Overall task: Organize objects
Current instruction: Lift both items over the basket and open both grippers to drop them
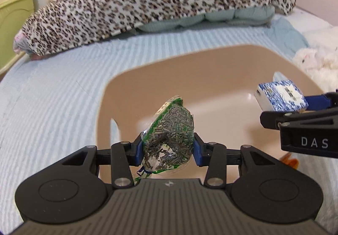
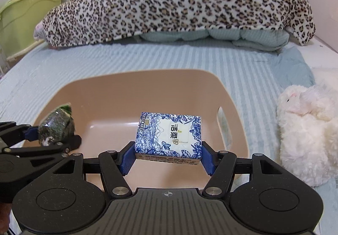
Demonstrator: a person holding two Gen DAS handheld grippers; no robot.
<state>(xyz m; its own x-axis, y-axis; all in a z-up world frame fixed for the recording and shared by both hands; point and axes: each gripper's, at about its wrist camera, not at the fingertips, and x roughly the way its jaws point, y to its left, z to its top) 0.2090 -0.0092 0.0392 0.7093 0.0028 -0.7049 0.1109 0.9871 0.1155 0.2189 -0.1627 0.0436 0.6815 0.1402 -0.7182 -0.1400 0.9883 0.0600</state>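
Observation:
A tan plastic basket (image 1: 211, 61) (image 2: 135, 82) lies on the bed in front of both grippers. My left gripper (image 1: 168, 150) is shut on a clear bag of dried lavender (image 1: 171, 139), held above the basket's near left part; the bag also shows in the right wrist view (image 2: 56, 127). My right gripper (image 2: 168, 155) is shut on a blue-and-white tissue pack (image 2: 169, 135), held above the basket's near right part; the pack also shows in the left wrist view (image 1: 281, 95).
A leopard-print blanket (image 2: 179, 2) covers pillows at the far side of the blue striped bed (image 2: 253, 70). A white plush toy (image 2: 306, 139) lies right of the basket. A green cabinet (image 2: 27, 15) stands at the left.

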